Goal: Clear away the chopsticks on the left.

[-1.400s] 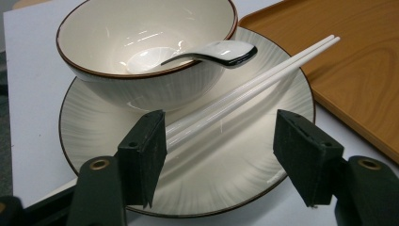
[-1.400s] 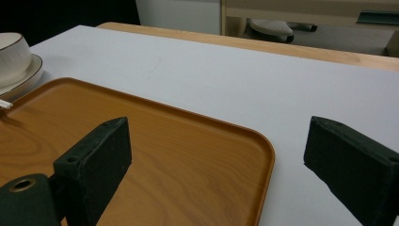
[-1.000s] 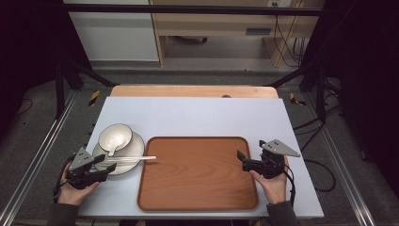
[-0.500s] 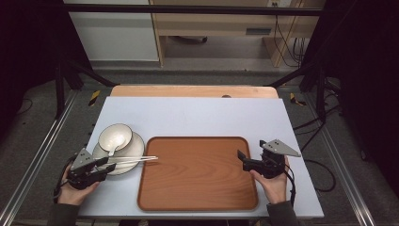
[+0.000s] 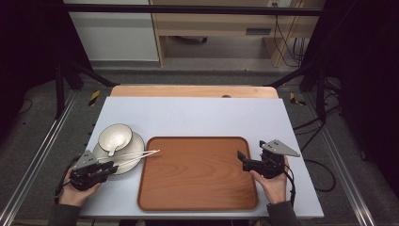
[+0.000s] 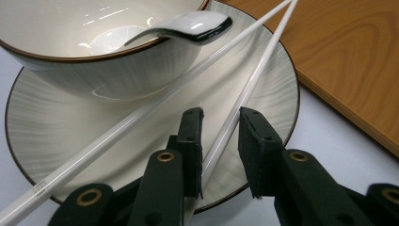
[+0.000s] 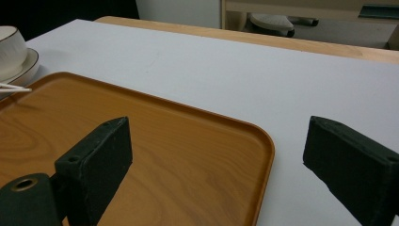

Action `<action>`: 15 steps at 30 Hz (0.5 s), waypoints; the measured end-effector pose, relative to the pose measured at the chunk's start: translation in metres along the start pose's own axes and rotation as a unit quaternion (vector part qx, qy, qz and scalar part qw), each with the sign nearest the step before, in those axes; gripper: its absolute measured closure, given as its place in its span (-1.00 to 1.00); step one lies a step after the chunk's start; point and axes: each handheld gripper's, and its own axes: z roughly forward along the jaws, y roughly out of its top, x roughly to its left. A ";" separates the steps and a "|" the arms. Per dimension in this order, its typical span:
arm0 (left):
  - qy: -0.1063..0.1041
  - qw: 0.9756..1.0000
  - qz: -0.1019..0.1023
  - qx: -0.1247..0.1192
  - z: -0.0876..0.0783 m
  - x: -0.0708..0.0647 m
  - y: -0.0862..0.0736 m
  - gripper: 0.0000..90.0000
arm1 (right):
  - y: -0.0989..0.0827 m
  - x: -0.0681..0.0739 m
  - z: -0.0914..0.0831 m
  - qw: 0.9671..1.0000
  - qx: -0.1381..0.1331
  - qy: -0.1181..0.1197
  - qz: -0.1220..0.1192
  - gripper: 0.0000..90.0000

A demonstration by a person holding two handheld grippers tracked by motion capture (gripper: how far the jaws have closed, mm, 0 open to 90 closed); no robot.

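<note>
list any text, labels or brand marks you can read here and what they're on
No readable text.
The near end of one white chopstick carries a small dark mark, too small and blurred to read.
The bowl, spoon, plate, wooden tray and both grippers bear no lettering.

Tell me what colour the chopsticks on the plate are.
White and glossy. The chopsticks show best in the left gripper view, lying across the plate.
</note>
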 end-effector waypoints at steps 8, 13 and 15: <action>-0.004 1.000 0.001 0.004 0.002 -0.007 0.002 0.73 | 0.000 0.000 0.000 1.000 0.000 0.001 0.000 -0.81; 0.000 1.000 -0.004 0.007 0.003 -0.010 0.003 0.83 | 0.000 0.000 0.000 1.000 0.001 -0.001 -0.001 -0.81; 0.003 1.000 -0.007 0.007 0.004 -0.011 0.004 0.85 | 0.000 -0.001 0.000 1.000 0.000 -0.001 0.000 -0.81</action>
